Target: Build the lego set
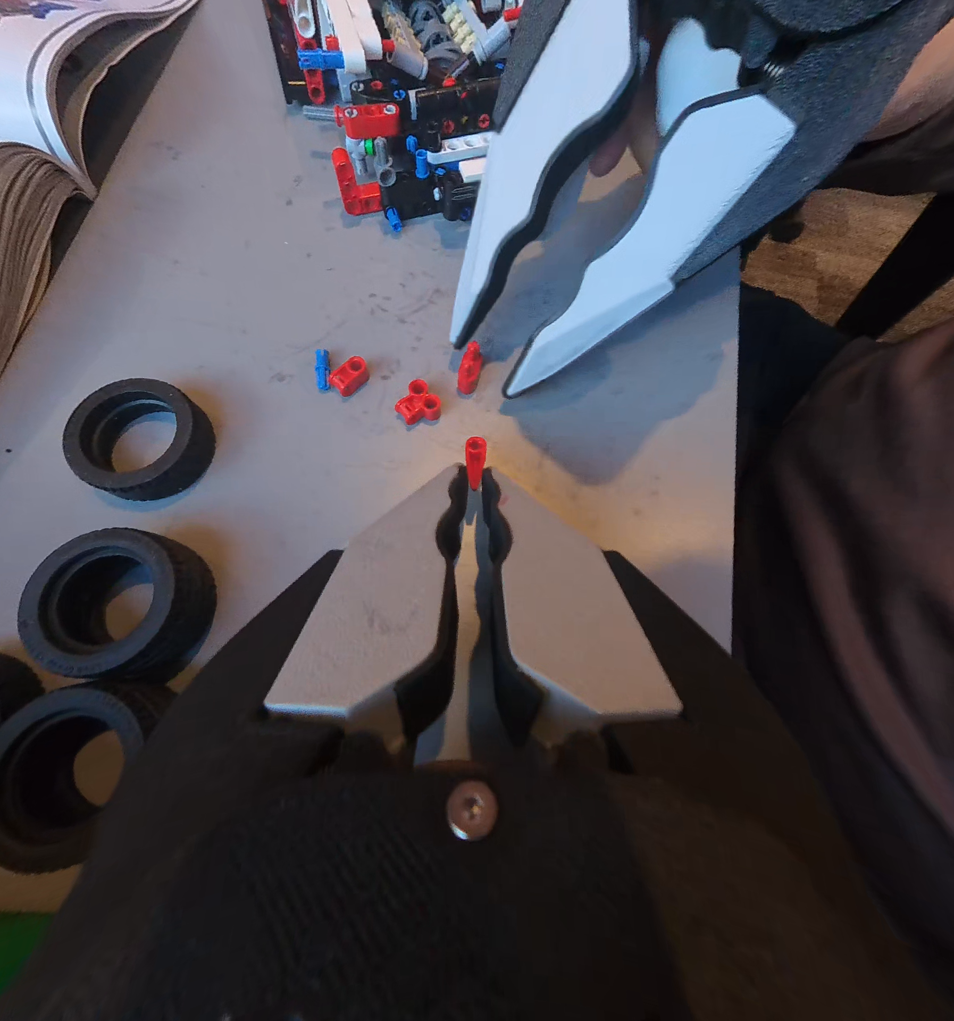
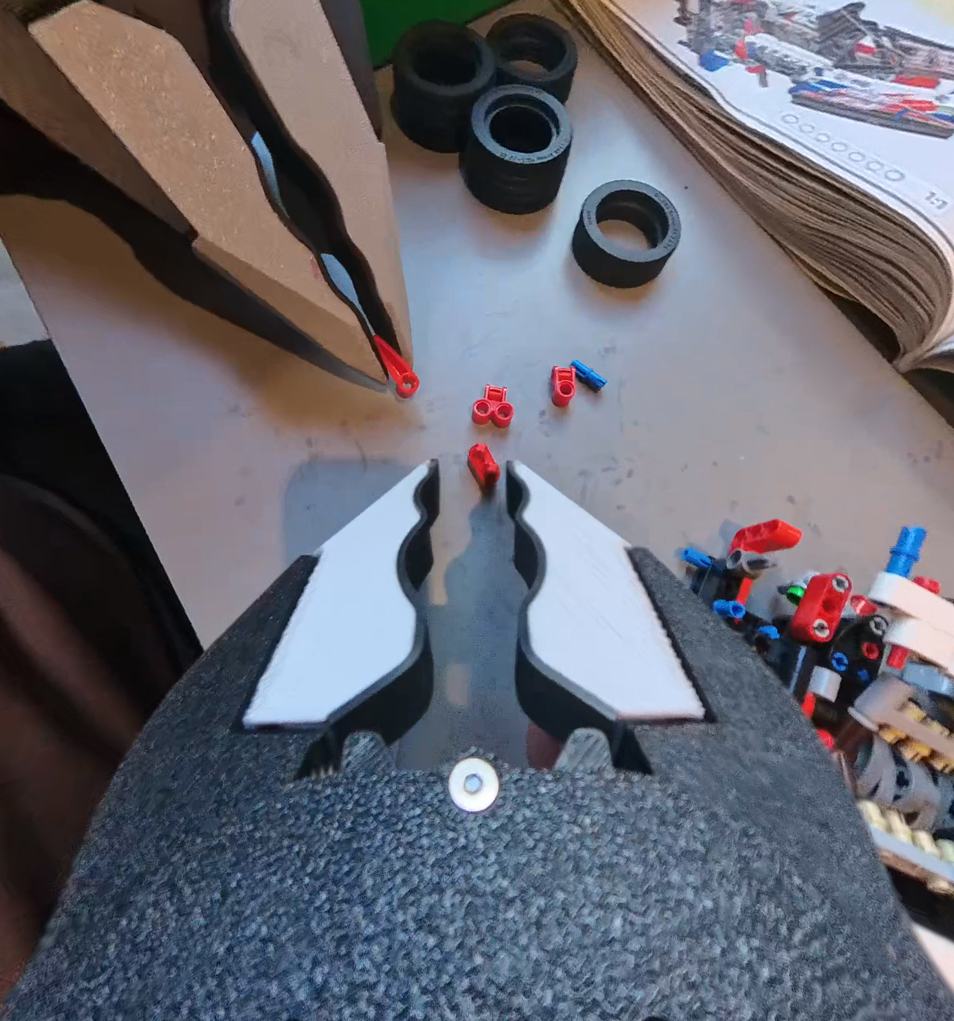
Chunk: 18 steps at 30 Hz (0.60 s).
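Note:
My left gripper is shut on a small red lego piece, held just above the grey table; the piece also shows in the right wrist view. My right gripper is open, its tips either side of a red connector lying on the table; that connector also shows in the left wrist view. A red double-ring connector, another red connector and a blue pin lie just beyond. The half-built lego model stands at the right.
Several black tyres lie on the table, one apart. An open instruction book lies at the far right. A person's dark sleeve is at the left. The table edge runs along the right in the left wrist view. Across from one pair of fingers to the other is roughly 5 cm. My right tips are roughly 4 cm from the red connector. It turns up in the left wrist view as well. The blue pin lies around 5 cm away from my right fingertips. It turns up in the left wrist view as well.

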Available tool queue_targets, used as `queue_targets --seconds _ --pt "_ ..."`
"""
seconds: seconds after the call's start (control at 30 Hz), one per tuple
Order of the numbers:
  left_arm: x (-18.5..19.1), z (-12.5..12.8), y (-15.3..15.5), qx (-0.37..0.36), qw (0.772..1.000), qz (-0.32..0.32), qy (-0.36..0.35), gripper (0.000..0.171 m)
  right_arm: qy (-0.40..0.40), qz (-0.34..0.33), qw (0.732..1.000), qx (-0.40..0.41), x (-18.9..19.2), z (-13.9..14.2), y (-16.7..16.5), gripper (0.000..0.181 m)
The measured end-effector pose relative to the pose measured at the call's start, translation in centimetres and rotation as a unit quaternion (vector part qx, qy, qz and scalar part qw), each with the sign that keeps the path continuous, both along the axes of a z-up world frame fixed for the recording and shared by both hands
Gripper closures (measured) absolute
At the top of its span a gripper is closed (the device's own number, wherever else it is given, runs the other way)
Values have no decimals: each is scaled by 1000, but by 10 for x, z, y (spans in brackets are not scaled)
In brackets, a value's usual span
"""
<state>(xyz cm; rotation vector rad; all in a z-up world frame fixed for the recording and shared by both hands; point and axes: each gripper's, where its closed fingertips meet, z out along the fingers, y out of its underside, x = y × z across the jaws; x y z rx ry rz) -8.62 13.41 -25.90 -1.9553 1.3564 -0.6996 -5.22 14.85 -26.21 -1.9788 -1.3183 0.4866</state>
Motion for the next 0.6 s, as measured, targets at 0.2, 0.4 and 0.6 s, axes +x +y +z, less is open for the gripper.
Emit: queue_targets --seconds 0.2,0.4,0.6 --pt "3 6 0 3 1000 -15 -21 170 -4 33 999 -12 0 -6 -3 174" --pt "7 4 -3 9 999 -49 -11 170 -1 83 996 -19 2 -6 -18 174" --pt "17 12 -11 59 994 -90 -27 170 9 104 994 -14 3 -3 -25 164"
